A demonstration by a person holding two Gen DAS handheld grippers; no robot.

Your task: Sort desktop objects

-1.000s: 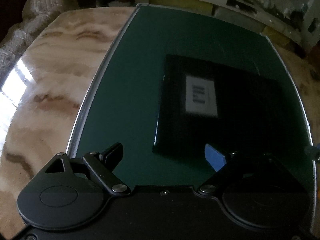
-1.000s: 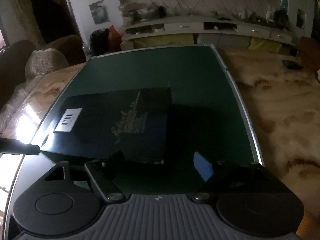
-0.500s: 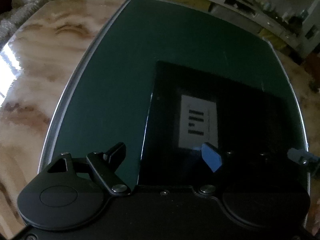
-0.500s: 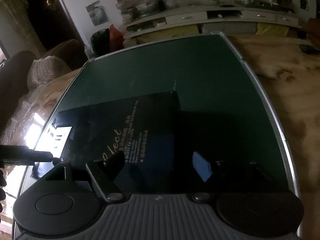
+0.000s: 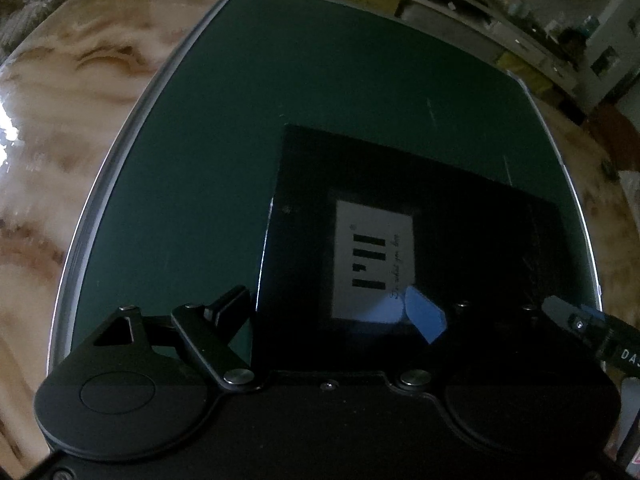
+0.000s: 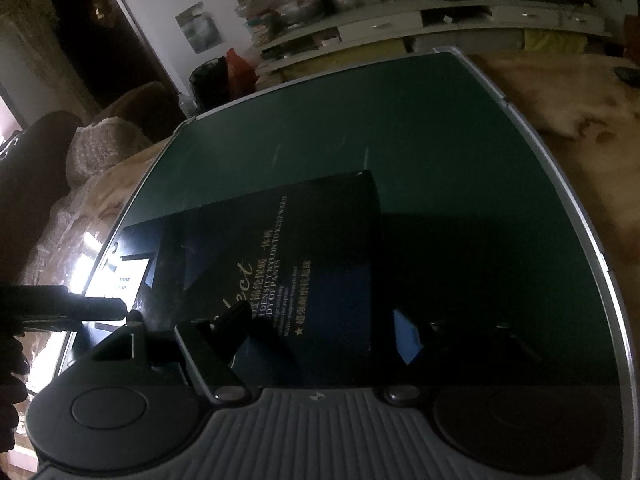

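A flat black box [image 5: 400,220] with a white label [image 5: 374,258] lies on a dark green mat [image 5: 260,100]. In the right wrist view the same box [image 6: 280,248] shows gold lettering. My left gripper [image 5: 332,312] is open, low over the box's near left end, one finger off its edge and the blue pad over the label. My right gripper [image 6: 320,328] is open, straddling the box's near right end. Each gripper shows at the edge of the other's view.
The mat has a silver rim [image 5: 116,168] and lies on a glossy marble-patterned table [image 5: 52,120]. A low white cabinet [image 6: 440,28] and a sofa [image 6: 100,140] stand beyond the table.
Both grippers have moved forward and down toward the box. It now fills more of each view and sits between the fingers. The jaws stayed open.
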